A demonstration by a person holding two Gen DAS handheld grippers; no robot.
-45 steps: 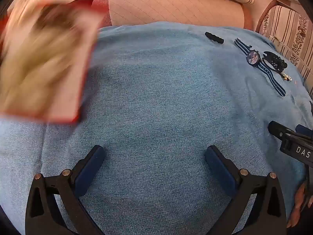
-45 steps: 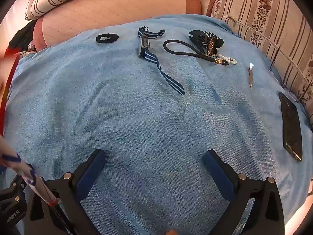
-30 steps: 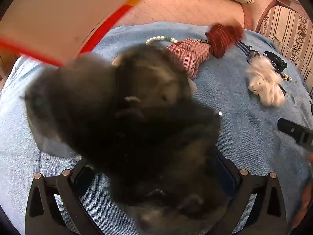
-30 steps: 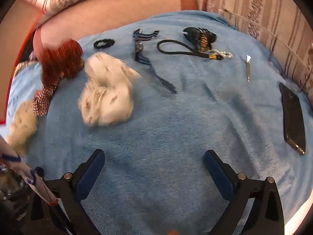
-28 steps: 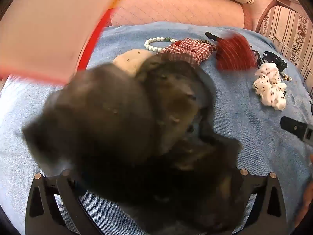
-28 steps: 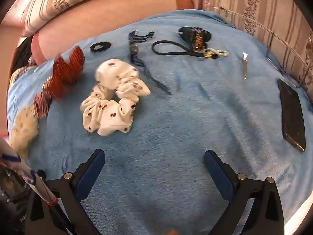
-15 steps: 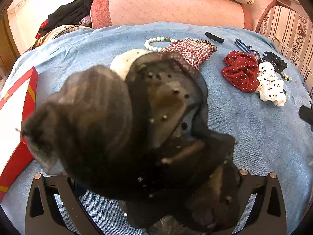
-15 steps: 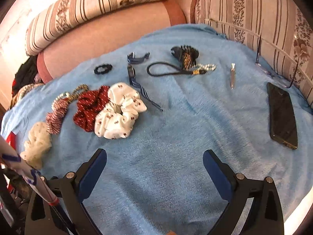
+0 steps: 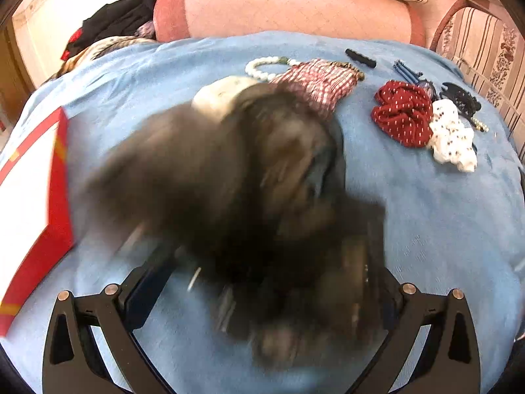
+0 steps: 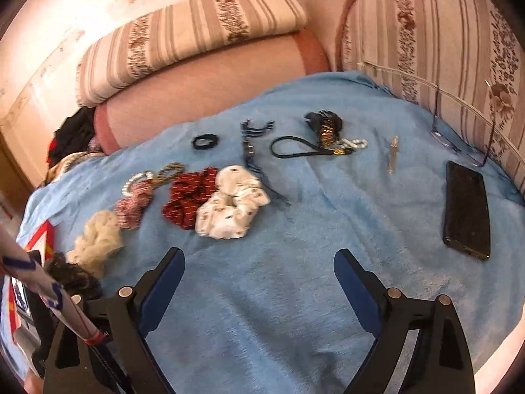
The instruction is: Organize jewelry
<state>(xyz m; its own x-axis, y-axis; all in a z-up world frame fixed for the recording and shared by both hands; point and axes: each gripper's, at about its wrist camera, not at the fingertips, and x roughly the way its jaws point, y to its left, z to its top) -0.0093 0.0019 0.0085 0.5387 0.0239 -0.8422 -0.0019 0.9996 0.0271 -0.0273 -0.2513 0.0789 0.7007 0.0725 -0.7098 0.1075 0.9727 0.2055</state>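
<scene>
So the right gripper (image 10: 259,282) hangs spread wide over the blue blanket (image 10: 311,229), jaws just easing in on nothing. Scrunchies (image 10: 229,207) sit mid-blanket. Left gripper (image 9: 262,295) is buried under blurry dark fabric (image 9: 229,203), can't tell.

home living room: striped floral sofa cushions (image 10: 183,42), blue blanket (image 10: 295,262) spread over seat.

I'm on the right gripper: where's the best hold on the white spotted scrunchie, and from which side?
Probably the near puffy edge of the white spotted scrunchie, coming from the open blue blanket in front, jaws across the ring. Its left side touches the red scrunchie and the striped watch strap runs along its far right. The right gripper is open and empty.
</scene>
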